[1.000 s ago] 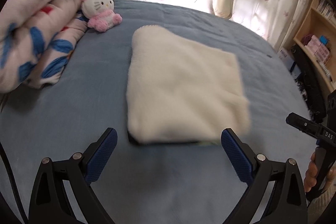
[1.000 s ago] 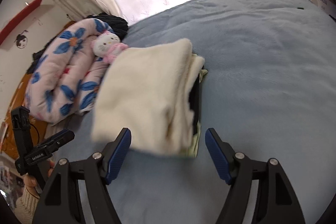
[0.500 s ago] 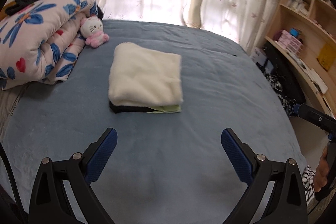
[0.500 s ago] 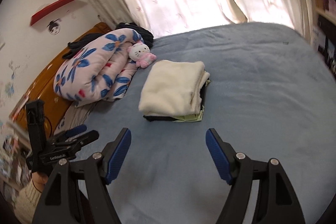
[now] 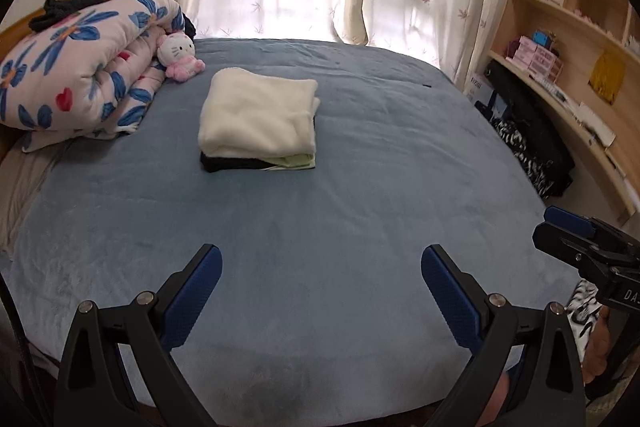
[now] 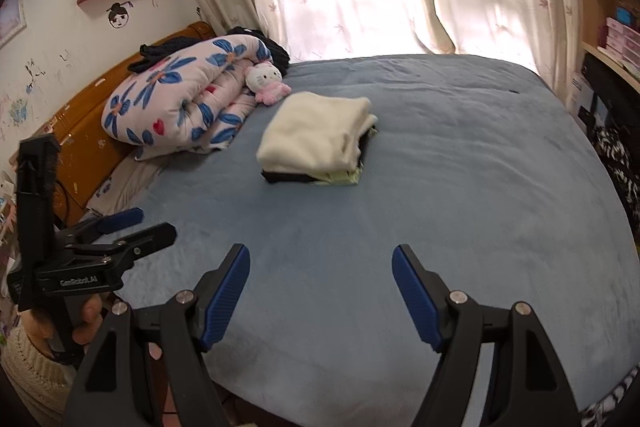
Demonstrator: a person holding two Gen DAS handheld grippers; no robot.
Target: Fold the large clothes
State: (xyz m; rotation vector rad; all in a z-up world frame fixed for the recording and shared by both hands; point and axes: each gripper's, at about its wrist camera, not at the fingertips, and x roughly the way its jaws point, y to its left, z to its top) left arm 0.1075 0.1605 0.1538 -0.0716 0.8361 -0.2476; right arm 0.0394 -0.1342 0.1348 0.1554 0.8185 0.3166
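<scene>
— Looking done to you? The stack (image 5: 258, 125) sits folded mid-bed (image 5: 360, 227), near the plush (image 5: 179, 57).

— Seems so; next garment needs fetching. Left gripper (image 5: 320, 277) and right gripper (image 6: 320, 283) hang over the near edge, tilted down, jaws apart, holding nothing.
</scene>
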